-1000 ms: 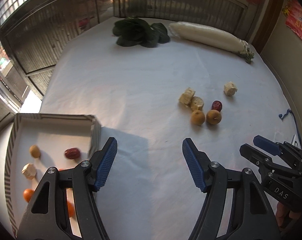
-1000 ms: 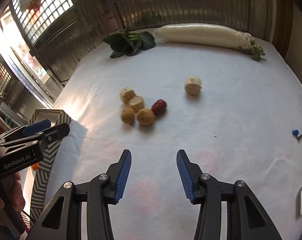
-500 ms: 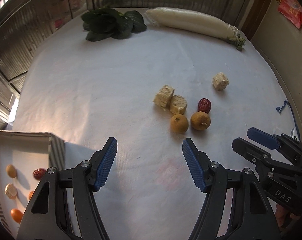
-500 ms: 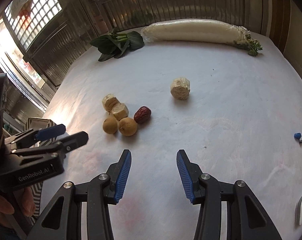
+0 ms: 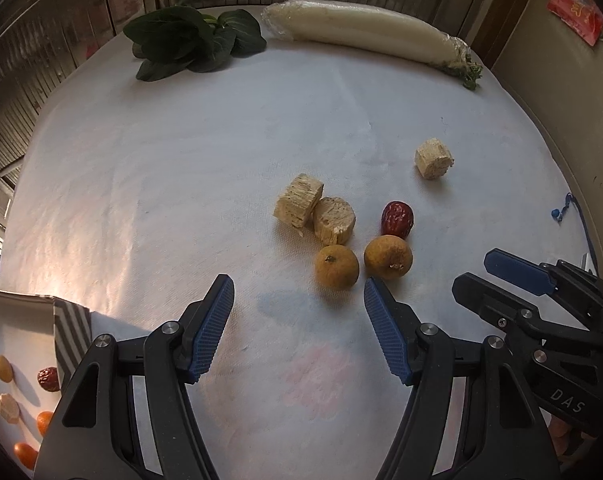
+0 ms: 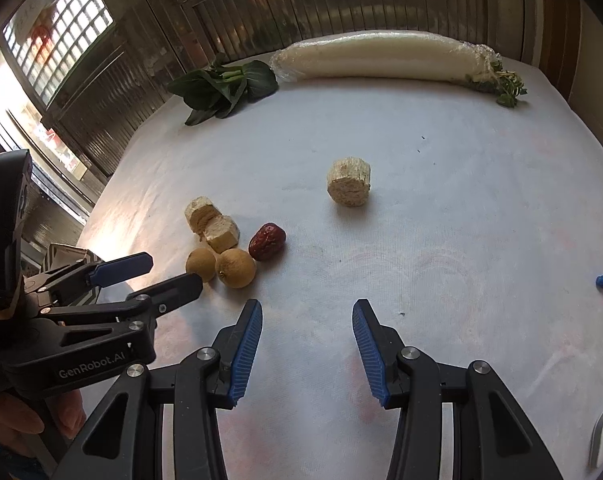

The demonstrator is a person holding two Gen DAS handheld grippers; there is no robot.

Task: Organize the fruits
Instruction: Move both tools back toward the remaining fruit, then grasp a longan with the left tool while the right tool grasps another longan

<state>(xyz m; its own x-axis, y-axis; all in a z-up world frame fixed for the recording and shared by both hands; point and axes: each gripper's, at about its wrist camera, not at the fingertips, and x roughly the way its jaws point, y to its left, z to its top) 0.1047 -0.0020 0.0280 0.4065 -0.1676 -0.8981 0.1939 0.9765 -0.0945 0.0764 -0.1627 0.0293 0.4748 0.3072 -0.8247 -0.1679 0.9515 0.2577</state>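
Two round yellow-brown fruits (image 5: 337, 267) (image 5: 388, 257) lie on the white cloth beside a red date (image 5: 397, 219) and two beige cut chunks (image 5: 299, 205) (image 5: 334, 220). A third chunk (image 5: 433, 158) lies apart to the right. My left gripper (image 5: 297, 304) is open and empty, just short of the round fruits. My right gripper (image 6: 306, 328) is open and empty, right of the cluster (image 6: 235, 268). A striped tray (image 5: 71, 328) at lower left holds several small fruits and a date (image 5: 47, 378).
A long white radish (image 5: 365, 38) and dark leafy greens (image 5: 189, 46) lie at the far edge of the table. A blue cord (image 5: 559, 212) lies at the right edge. The right gripper shows at the right of the left wrist view (image 5: 497, 276).
My left gripper has moved right and forward, away from the tray and up to the fruit cluster. My right gripper has drifted slightly closer to the cluster. Both stayed open.
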